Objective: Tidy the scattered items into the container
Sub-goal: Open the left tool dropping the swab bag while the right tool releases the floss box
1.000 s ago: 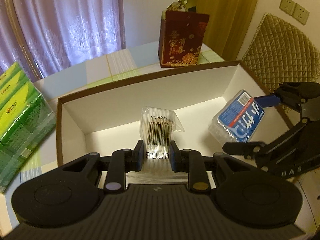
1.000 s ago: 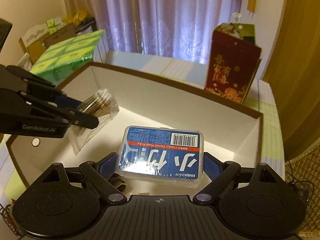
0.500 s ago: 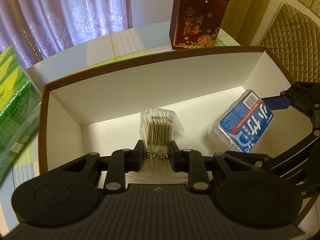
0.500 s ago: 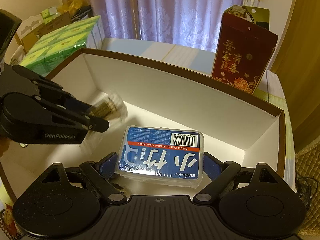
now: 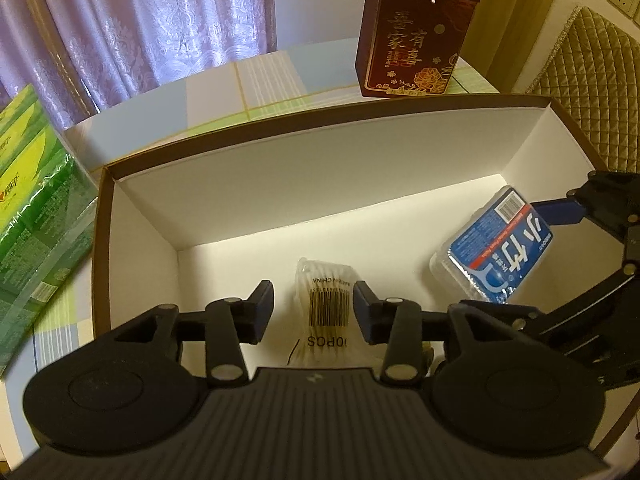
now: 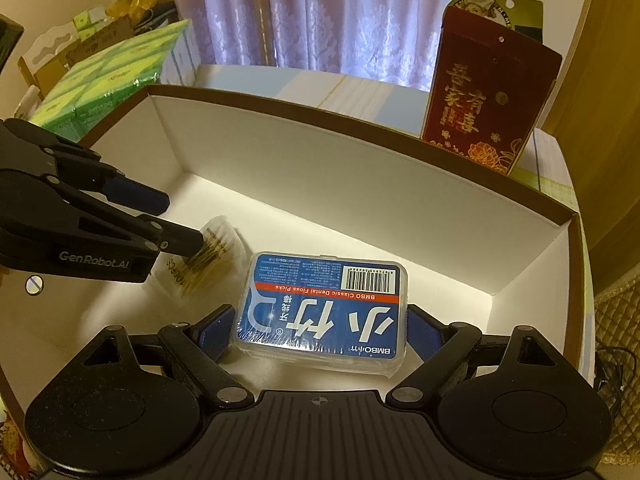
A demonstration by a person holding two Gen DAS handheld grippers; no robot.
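The white cardboard box (image 5: 248, 200) fills the space ahead of both tools, its brown rim running right round them and its floor lying below the fingers. Half a second ago the left gripper (image 5: 314, 308) was clamped on the bag of cotton swabs (image 5: 326, 308); now its jaws stand apart with a clear gap on either side of the bag, which sits loose between them, low in the box. In the right wrist view the bag looks smeared, so it may be dropping or just settling; I cannot tell whether it rests on the floor. That item counts as delivered, and the left tool is free to pull back for the next one.

The right gripper (image 6: 320, 332) is closed on the blue floss pick box (image 6: 324, 308), pads pressing its two short ends, holding it tilted inside the box just to the right of the swabs. It is not yet set down; opening there should finish that placement.

Beyond the far wall, ahead and to the right, stands a dark red gift bag (image 5: 416, 36). Green tissue packs (image 5: 36, 216) lie outside the left wall. A quilted chair back (image 5: 592, 92) sits far right. Nothing blocks the floor, though the two tools work close together.
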